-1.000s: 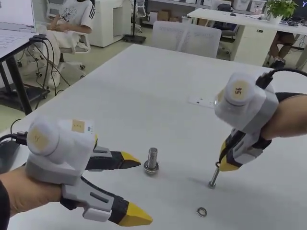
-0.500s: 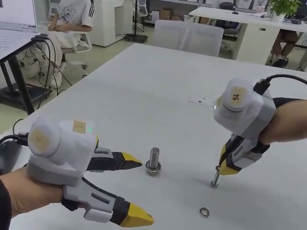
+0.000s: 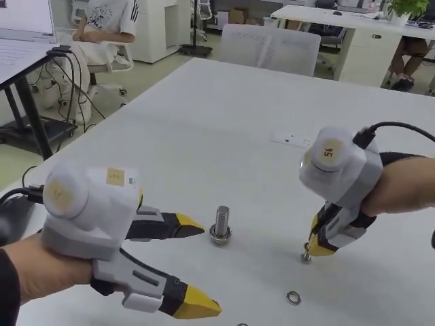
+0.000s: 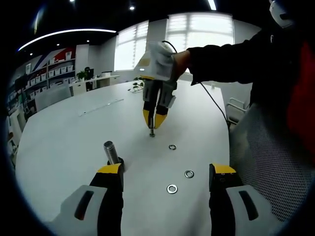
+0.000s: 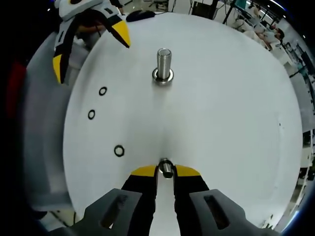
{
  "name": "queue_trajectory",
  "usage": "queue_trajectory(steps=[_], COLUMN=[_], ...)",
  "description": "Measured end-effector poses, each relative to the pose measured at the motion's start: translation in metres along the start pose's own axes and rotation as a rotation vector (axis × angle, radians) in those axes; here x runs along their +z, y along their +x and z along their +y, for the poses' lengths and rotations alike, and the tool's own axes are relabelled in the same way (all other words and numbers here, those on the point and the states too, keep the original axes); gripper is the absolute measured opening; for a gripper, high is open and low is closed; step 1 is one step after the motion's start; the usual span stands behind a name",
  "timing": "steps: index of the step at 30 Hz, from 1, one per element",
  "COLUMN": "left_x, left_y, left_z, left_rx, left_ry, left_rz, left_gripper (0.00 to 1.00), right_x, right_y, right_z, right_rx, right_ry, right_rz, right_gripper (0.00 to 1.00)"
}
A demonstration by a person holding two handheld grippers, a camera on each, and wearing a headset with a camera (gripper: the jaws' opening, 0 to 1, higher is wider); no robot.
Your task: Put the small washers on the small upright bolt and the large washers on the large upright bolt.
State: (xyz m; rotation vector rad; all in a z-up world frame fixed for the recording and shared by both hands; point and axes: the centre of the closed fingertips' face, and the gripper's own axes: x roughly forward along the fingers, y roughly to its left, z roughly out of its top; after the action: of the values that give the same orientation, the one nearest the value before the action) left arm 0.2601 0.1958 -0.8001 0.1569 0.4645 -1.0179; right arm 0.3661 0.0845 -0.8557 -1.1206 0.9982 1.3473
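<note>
Right hand-held gripper: jaws closed on the thin small steel upright bolt. Left hand-held gripper: jaws spread wide, holding nothing.
Thick threaded large steel upright bolt just beside left jaw tip; three loose steel ring washers lying flat on white table, apart from both bolts.

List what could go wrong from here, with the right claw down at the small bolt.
1. The right claw has its jaws close around the top of the thin, upright small bolt. A sideways pull-away could tip it.
2. The loose washers lie flat near the edge of the table. The open left claw may skid one off rather than lift it.
</note>
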Motion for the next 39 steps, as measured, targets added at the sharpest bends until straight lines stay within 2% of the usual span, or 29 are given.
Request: queue_trajectory(steps=[14, 22, 34, 39], left_x=[-0.001, 0.0, 0.001, 0.002], left_y=[-0.001, -0.001, -0.001, 0.0], left_z=[-0.001, -0.001, 0.0, 0.0], left_rx=[0.004, 0.002, -0.004, -0.007], left_ry=[-0.005, -0.005, 0.003, 0.003], left_rz=[0.006, 0.007, 0.008, 0.005], left_gripper=[0.7, 0.7, 0.7, 0.7], right_x=[-0.003, -0.001, -0.005, -0.009], right_y=[0.016, 0.015, 0.008, 0.005], right_z=[0.004, 0.003, 0.0, 0.002], right_rx=[0.016, 0.01, -0.008, -0.011], right_ry=[-0.003, -0.009, 0.018, 0.036], right_rz=[0.008, 0.005, -0.011, -0.018], right_gripper=[0.14, 0.14, 0.25, 0.25])
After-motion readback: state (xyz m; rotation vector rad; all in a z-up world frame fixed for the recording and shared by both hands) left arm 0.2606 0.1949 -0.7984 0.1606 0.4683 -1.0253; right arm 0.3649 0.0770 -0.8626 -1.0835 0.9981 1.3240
